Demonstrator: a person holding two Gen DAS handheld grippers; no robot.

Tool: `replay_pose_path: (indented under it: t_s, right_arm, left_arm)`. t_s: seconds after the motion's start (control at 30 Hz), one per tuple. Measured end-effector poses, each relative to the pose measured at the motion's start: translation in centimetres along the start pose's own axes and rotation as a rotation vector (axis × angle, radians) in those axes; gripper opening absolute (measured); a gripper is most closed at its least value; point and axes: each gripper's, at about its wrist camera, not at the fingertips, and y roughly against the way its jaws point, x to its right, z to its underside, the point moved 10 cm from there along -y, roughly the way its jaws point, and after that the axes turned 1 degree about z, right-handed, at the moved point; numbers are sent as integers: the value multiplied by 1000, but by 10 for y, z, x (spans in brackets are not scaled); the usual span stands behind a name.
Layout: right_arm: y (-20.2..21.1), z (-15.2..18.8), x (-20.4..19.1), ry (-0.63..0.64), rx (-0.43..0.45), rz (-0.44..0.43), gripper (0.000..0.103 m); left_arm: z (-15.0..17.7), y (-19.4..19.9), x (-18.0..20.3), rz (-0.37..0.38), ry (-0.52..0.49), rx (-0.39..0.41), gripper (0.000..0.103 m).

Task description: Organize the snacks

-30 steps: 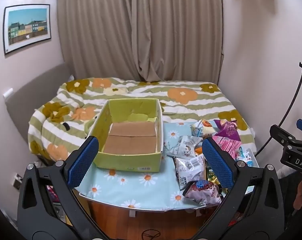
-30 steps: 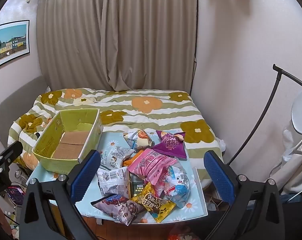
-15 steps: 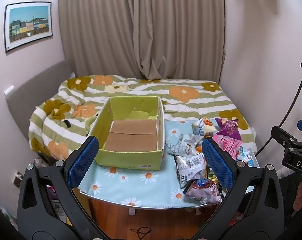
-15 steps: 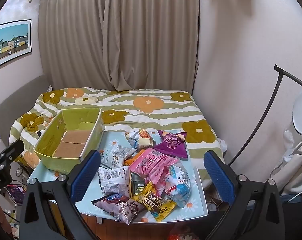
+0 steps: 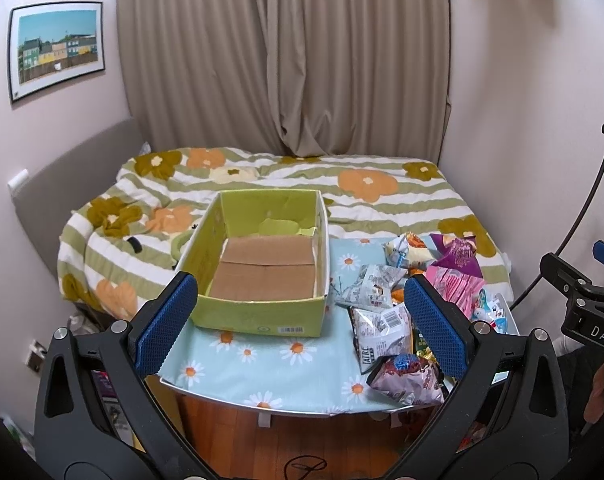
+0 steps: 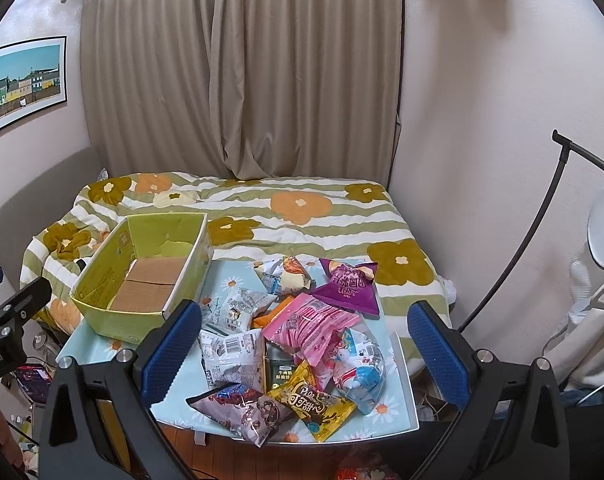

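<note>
Both of my grippers hover with jaws spread wide and empty: my left gripper [image 5: 301,322] faces the open yellow-green cardboard box [image 5: 258,312], my right gripper [image 6: 304,344] frames the heap of colourful foil snack packets [image 6: 298,340] beside it on the daisy-print table [image 5: 262,364].

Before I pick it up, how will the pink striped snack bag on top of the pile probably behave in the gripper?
The pink striped bag looks puffed and crinkled, so it is probably light and will likely dent between the fingers. Its film looks glossy, so it may slip. It rests on other packets, such as the yellow packet, so lifting it may shift them.
</note>
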Motion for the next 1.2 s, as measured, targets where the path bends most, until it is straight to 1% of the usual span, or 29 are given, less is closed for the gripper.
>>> replay_pose_path:
  t_s: [0.47,0.83,1.2]
  right_arm:
    - [0,1,0,1,0,2,103]
    - [0,2,0,2,0,4,103]
    - [0,2,0,1,0,0,103]
  left_arm:
    - [0,2,0,-1,-1,-4,102]
    - [10,4,-4,3,-1,-13,102]
    - [8,1,-2,2,-2,-20,102]
